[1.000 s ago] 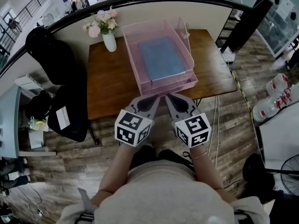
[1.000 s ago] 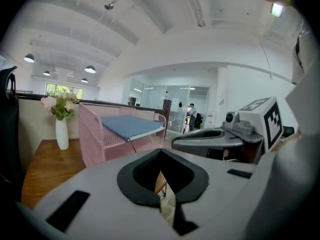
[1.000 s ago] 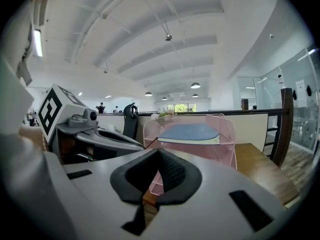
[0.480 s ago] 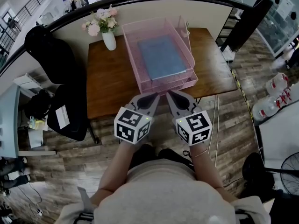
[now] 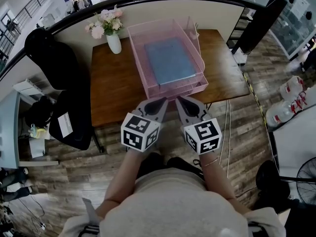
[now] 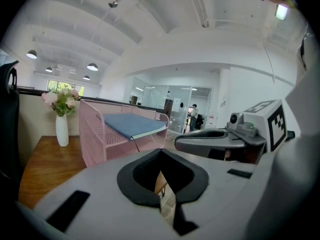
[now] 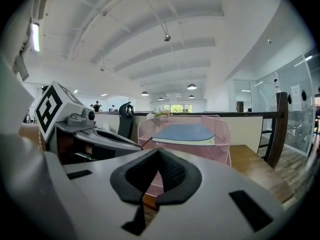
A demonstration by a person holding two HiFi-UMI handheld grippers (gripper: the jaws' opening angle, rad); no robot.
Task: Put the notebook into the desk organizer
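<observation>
A blue notebook (image 5: 170, 60) lies flat in the top tray of the pink mesh desk organizer (image 5: 137, 53) on the wooden table (image 5: 116, 93). My left gripper (image 5: 164, 102) and right gripper (image 5: 178, 101) hover side by side at the table's near edge, just short of the organizer's front. Both are shut with nothing between the jaws. In the left gripper view the notebook (image 6: 132, 124) rests in the organizer (image 6: 95, 139) ahead of the shut left gripper (image 6: 160, 155). The right gripper view shows the notebook (image 7: 184, 132) beyond the shut right gripper (image 7: 157, 153).
A white vase of flowers (image 5: 112, 33) stands at the table's back left. A black office chair (image 5: 64, 83) is left of the table. A curved low wall runs behind it. Water bottles (image 5: 291, 102) sit on the floor at the right.
</observation>
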